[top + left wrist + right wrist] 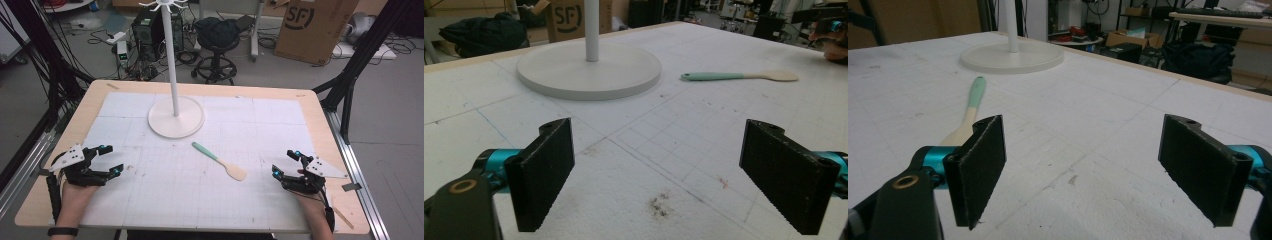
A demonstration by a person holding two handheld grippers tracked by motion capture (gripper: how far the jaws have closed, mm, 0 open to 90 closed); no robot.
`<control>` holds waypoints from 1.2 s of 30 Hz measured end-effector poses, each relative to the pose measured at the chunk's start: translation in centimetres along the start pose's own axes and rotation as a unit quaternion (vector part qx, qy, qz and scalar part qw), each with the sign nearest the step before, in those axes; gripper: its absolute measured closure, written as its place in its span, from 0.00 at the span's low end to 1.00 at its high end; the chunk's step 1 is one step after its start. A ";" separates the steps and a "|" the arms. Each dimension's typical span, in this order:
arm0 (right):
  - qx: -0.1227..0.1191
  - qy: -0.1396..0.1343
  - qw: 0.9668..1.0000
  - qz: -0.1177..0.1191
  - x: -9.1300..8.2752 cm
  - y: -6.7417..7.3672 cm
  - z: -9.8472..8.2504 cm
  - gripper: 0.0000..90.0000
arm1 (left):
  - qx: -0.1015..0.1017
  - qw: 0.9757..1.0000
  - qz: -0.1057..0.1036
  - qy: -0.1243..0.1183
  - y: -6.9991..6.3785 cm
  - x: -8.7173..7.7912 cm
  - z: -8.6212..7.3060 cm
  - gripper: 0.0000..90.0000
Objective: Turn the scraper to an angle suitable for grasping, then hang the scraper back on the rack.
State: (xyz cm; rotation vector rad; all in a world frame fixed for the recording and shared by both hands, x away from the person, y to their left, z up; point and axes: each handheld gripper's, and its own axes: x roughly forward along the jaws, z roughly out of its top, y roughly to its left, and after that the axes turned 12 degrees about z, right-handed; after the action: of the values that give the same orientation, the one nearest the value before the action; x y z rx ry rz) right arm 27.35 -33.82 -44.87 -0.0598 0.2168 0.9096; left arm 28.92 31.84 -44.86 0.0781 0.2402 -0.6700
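The table [320,115] carries a white stand [176,116] at the back, with a spatula [219,161] lying flat near the middle — untouched. Both the left gripper [111,160] and right gripper [285,163] rest wide apart, empty. Judging by this, nothing is started; next comes reaching for the spatula's green handle. No containers here.

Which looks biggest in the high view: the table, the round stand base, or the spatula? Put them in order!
Largest to smallest, as they look from above:
1. table
2. round stand base
3. spatula
The base lies a bit farther from the camera than the spatula, yet looks bigger.
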 end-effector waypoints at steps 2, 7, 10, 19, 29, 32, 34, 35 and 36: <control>-0.001 -0.002 1.000 -0.003 0.0 -0.1 0.0 0.21 | 0.005 1.000 0.002 0.002 -0.1 0.0 0.0 0.18; 0.014 -0.008 1.000 -0.012 -0.1 -0.3 0.0 0.21 | 0.001 1.000 -0.001 -0.003 0.0 -0.1 0.0 0.19; 0.018 -0.006 1.000 -0.014 -0.1 -0.3 0.0 0.21 | -0.002 1.000 -0.001 -0.006 0.0 -0.1 0.0 0.18; 0.021 -0.006 1.000 -0.011 -0.1 -0.4 0.0 0.21 | -0.004 1.000 -0.007 -0.012 0.0 -0.2 0.0 0.16; 0.015 -0.005 1.000 -0.013 -0.1 -0.3 0.1 0.21 | -0.004 1.000 -0.010 -0.009 0.0 -0.1 0.0 0.16; 0.023 0.002 1.000 -0.006 0.3 -0.2 0.2 0.21 | -0.007 1.000 -0.011 -0.015 0.0 -0.1 0.0 0.16; 0.020 0.009 1.000 -0.007 0.5 -0.1 0.5 0.21 | -0.006 1.000 -0.010 -0.014 0.0 -0.1 0.0 0.15; 0.024 0.008 1.000 -0.007 0.7 0.0 0.7 0.21 | -0.004 1.000 -0.004 -0.011 0.0 -0.1 0.0 0.15; 0.025 0.007 1.000 -0.006 0.8 0.0 0.9 0.21 | -0.004 1.000 -0.004 -0.011 0.0 -0.1 0.0 0.13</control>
State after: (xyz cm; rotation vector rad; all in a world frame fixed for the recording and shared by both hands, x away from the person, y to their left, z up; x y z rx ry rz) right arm 27.98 -33.01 -44.16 -0.0203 0.2516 0.8915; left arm 28.81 31.88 -44.81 0.0621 0.2214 -0.6777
